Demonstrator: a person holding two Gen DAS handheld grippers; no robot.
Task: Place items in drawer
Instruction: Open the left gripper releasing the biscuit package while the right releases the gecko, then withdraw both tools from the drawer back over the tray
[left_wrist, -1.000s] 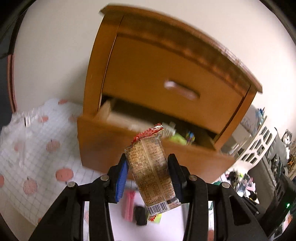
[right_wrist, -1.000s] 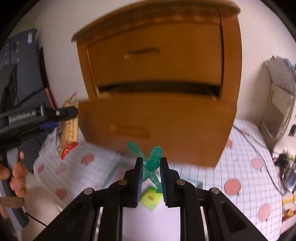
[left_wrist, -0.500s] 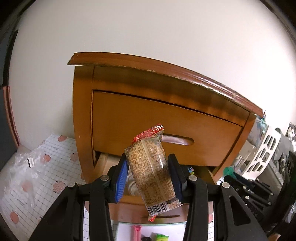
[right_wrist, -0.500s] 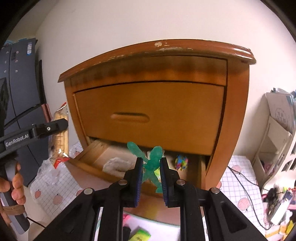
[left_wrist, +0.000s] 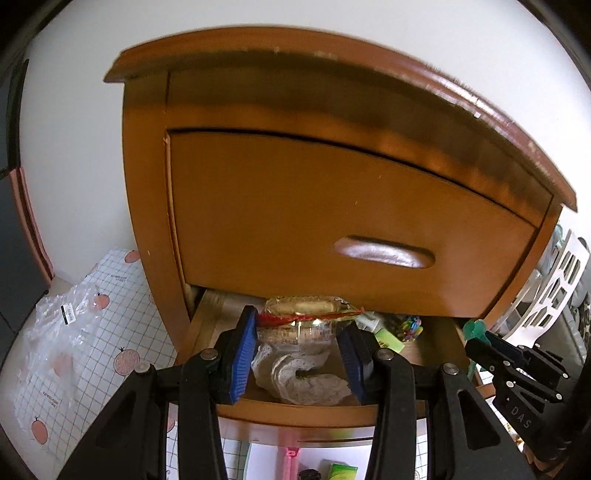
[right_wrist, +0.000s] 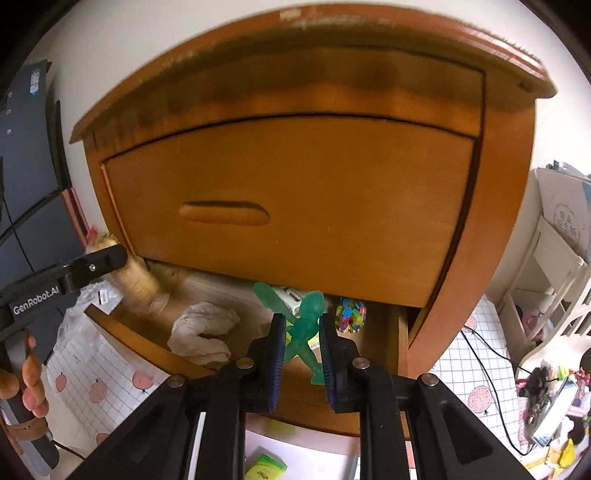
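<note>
The wooden nightstand (right_wrist: 295, 192) fills both views, its upper drawer (left_wrist: 332, 229) closed and its lower drawer (right_wrist: 155, 343) pulled out beneath it. The left hand-held gripper (left_wrist: 301, 350) clasps a clear-wrapped snack packet (left_wrist: 306, 314) with a red crimped edge between its blue pads (left_wrist: 242, 354), holding it over the left part of the lower drawer, just under the bottom edge of the upper drawer front. In the right wrist view the same packet (right_wrist: 138, 280) shows at the drawer's left end, with the person's fingers (right_wrist: 31, 380) wrapped around the left gripper's handle. The right hand-held gripper (right_wrist: 301, 354) is clenched on a translucent green toy figure (right_wrist: 304, 332), gripping it about the body so that its head and one raised arm stick up past the pads; it hangs over the front of the lower drawer, right of centre. Inside the drawer lie a crumpled white cloth (right_wrist: 201, 332) towards the left, a small multicoloured item (right_wrist: 349, 314) towards the right, and a yellow-green item (left_wrist: 388, 338) near the back. Below the drawer front, a pink item (left_wrist: 291, 461) and a green packet (right_wrist: 266, 467) lie on a white surface. A checked cover printed with red fruit (left_wrist: 122, 362) lies to either side of the nightstand.
</note>
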